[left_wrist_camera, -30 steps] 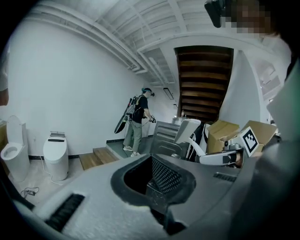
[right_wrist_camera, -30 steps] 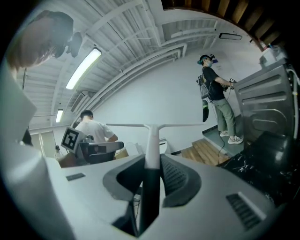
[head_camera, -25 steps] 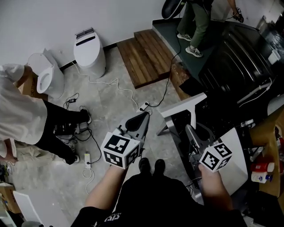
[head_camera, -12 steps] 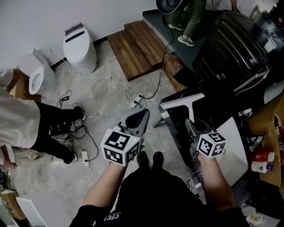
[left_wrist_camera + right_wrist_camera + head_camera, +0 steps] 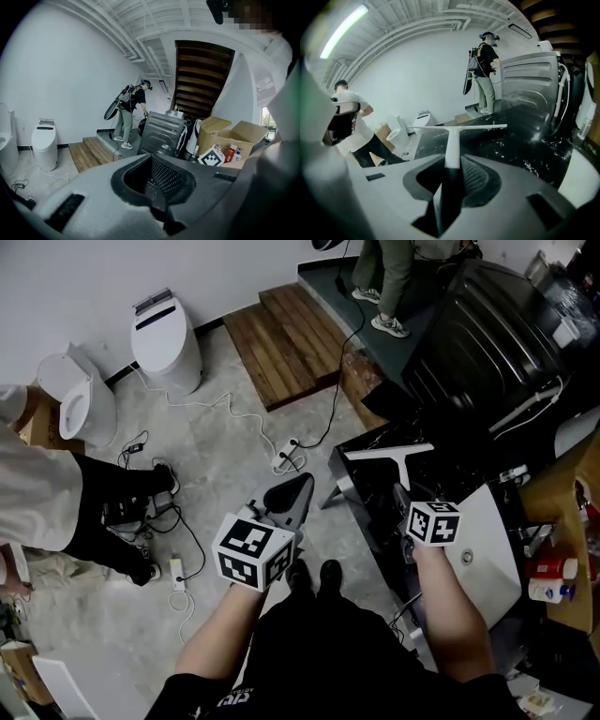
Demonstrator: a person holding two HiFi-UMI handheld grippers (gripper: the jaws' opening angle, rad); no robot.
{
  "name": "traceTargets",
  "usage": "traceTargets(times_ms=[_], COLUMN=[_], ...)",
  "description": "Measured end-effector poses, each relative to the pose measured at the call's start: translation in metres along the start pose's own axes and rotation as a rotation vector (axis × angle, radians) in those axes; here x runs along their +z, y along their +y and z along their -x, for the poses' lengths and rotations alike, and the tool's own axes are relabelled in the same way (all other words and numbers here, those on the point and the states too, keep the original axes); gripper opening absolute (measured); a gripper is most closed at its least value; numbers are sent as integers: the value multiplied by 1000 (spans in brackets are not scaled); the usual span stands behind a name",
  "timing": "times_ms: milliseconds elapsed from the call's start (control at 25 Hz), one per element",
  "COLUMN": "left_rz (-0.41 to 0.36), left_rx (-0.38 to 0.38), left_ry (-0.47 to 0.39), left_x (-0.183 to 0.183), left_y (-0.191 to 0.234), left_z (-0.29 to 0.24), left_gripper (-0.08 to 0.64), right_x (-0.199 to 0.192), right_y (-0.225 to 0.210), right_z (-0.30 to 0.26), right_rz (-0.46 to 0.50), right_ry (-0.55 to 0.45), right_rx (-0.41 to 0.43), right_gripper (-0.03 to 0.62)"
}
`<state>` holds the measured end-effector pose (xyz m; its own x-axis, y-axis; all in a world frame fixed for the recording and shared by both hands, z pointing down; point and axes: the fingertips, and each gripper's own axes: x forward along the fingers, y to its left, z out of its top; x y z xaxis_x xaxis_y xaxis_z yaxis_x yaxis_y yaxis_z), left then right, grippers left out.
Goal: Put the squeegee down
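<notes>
Squeegee (image 5: 390,453) of plain white plastic, T-shaped with a long thin blade across a flat stem, is pinched by that stem in the right gripper (image 5: 405,495). Its blade lies level over the black counter (image 5: 445,479), a glossy slab veined with white. No view shows whether the blade touches the slab. In the right gripper view the mesh-textured pads (image 5: 474,177) press on either side of the stem. The left gripper (image 5: 298,488) holds nothing, its tongs pressed together to a point above the pale stone floor (image 5: 225,456).

For containers, a white basin (image 5: 492,549) with a round drain sits in the counter just right of the right gripper. In the left gripper view two open cardboard boxes (image 5: 220,131) stand beside a grey ribbed metal appliance (image 5: 161,133). Red-capped bottles (image 5: 233,152) stand close by them; I cannot tell whether they are inside a box. Two smooth white toilets (image 5: 167,343) stand by the wall, near a slatted wooden platform (image 5: 286,334).

Compared with a second ago, the right gripper has sunk towards the counter and tipped further down, so the squeegee looks smaller and lower. The left gripper has hardly moved.
</notes>
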<state>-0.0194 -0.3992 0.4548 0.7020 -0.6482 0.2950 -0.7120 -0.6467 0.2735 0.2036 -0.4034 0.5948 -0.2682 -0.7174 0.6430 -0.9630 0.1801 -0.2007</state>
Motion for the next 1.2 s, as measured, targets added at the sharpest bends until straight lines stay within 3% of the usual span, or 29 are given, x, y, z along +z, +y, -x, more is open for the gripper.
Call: traceTargets(times_ms=[240, 560, 1200], left_rz=[-5, -41, -127], left_rx=[10, 41, 81], left_ry=[-6, -59, -137], left_x=[5, 35, 93], left_y=[-5, -5, 11], left_z=[4, 14, 30], left_gripper=[11, 9, 9], right_x=[-4, 25, 122], right_y=[-12, -9, 85], right_z=[-3, 17, 57], right_rz=[-8, -40, 91], right_ry=[23, -59, -253], right_rx=[-40, 9, 237], right_gripper=[98, 124, 43])
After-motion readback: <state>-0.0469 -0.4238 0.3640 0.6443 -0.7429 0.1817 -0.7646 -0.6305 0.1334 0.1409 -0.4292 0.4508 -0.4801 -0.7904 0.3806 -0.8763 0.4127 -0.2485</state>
